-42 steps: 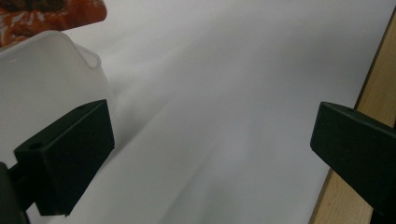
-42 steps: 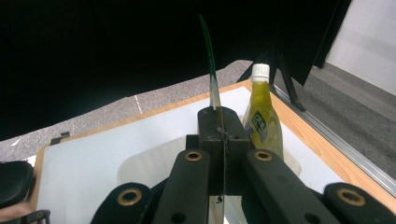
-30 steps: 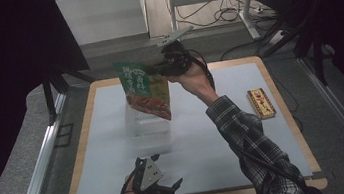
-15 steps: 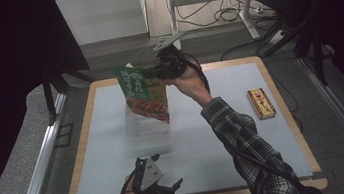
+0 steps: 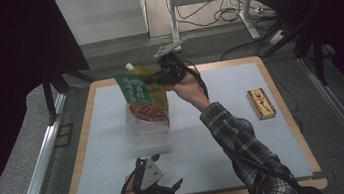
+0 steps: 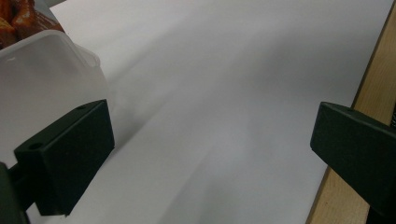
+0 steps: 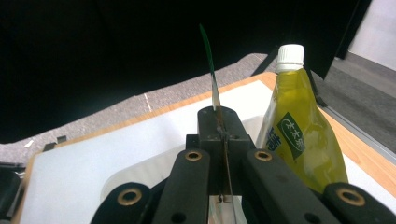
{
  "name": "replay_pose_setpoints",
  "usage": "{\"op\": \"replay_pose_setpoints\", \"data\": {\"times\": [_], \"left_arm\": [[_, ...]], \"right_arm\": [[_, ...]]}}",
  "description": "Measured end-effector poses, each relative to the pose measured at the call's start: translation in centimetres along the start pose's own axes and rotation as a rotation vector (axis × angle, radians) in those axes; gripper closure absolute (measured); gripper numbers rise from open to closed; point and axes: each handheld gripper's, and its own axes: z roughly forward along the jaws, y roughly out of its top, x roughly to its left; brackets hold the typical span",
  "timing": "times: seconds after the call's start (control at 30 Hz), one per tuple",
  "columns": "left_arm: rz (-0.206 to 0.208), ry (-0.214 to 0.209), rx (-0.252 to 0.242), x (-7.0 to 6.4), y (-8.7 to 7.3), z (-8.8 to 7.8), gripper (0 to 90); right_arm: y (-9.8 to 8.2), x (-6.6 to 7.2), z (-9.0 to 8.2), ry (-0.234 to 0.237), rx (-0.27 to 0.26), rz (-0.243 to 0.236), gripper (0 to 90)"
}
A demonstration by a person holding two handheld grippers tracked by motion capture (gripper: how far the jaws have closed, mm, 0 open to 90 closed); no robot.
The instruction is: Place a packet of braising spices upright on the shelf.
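My right gripper (image 5: pixel 158 77) is shut on the top edge of a green and orange snack bag (image 5: pixel 146 98), which hangs upright. The bag's lower end reaches the rim of a clear plastic container (image 5: pixel 150 134) on the white mat. In the right gripper view the bag (image 7: pixel 211 65) shows edge-on between the closed jaws. A green tea bottle (image 7: pixel 299 135) with a white cap stands just beside it. In the high view the bottle (image 5: pixel 132 70) peeks out behind the bag. My left gripper (image 5: pixel 168 170) rests open at the table's front edge, nothing between its jaws, with the container (image 6: pixel 42 79) to its left.
A small yellow and red box (image 5: pixel 260 103) lies on the right side of the white mat (image 5: pixel 225 135). The mat sits on a wooden tabletop (image 5: pixel 285 112) with metal rails along both sides. Cables and a stand lie on the floor beyond.
The right hand has sunk a little, lowering the bag towards the clear container. The left gripper has stayed in place.
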Motion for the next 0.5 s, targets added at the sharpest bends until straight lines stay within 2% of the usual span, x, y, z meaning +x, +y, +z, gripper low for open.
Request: {"op": "replay_pose_setpoints", "data": {"times": [0.17, 0.33, 0.5], "left_arm": [[0.002, -0.003, 0.002, -0.02, -0.01, 0.03, 0.0], [0.004, -0.006, 0.005, -0.07, -0.01, 0.09, 0.0], [0.006, -0.006, 0.008, -0.08, -0.02, 0.14, 0.0]], "right_arm": [[-0.16, 0.30, 0.39, -0.016, 0.010, -0.015, 89.0], [-0.53, -0.13, 0.29, -0.043, 0.020, -0.003, 88.8], [-0.39, -0.30, -0.03, -0.060, 0.020, -0.013, 86.0]]}}
